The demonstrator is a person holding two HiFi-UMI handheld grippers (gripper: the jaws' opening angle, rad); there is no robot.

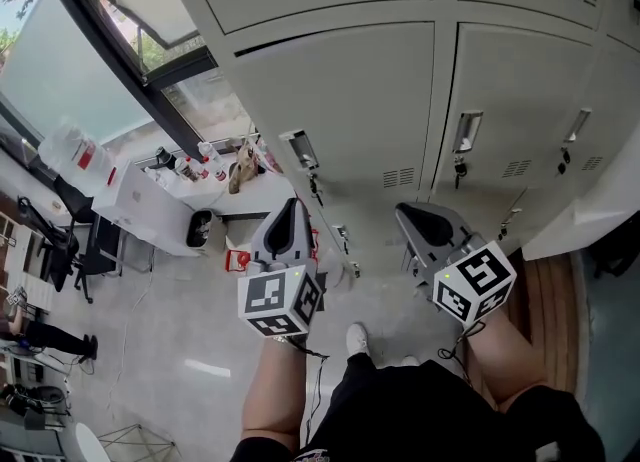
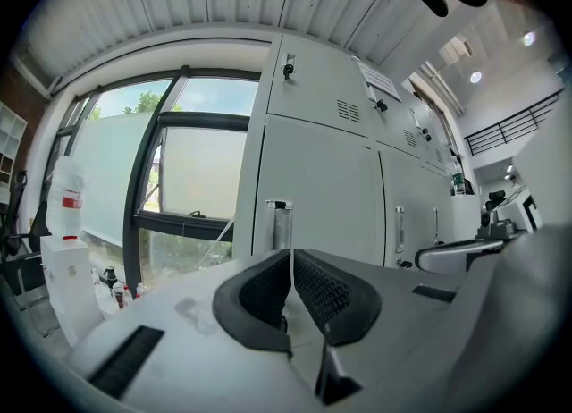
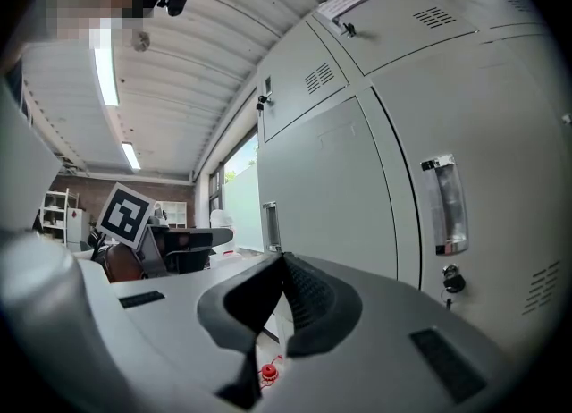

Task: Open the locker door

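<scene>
Locker door [image 1: 345, 100]: pale grey metal, shut flush, standing upright before me.
Handle [image 1: 300, 149]: recessed silver pull at its left edge, lock beneath.
Vent [image 1: 398, 178]: lower right.

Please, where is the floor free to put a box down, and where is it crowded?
Free: the grey floor between the white table and the person's left forearm. Crowded: the corner by the window, with bottles on the table.

ahead: free up to locker door [image 1: 340, 100] | left: cluttered desk [image 1: 145, 208], probably clear
</scene>
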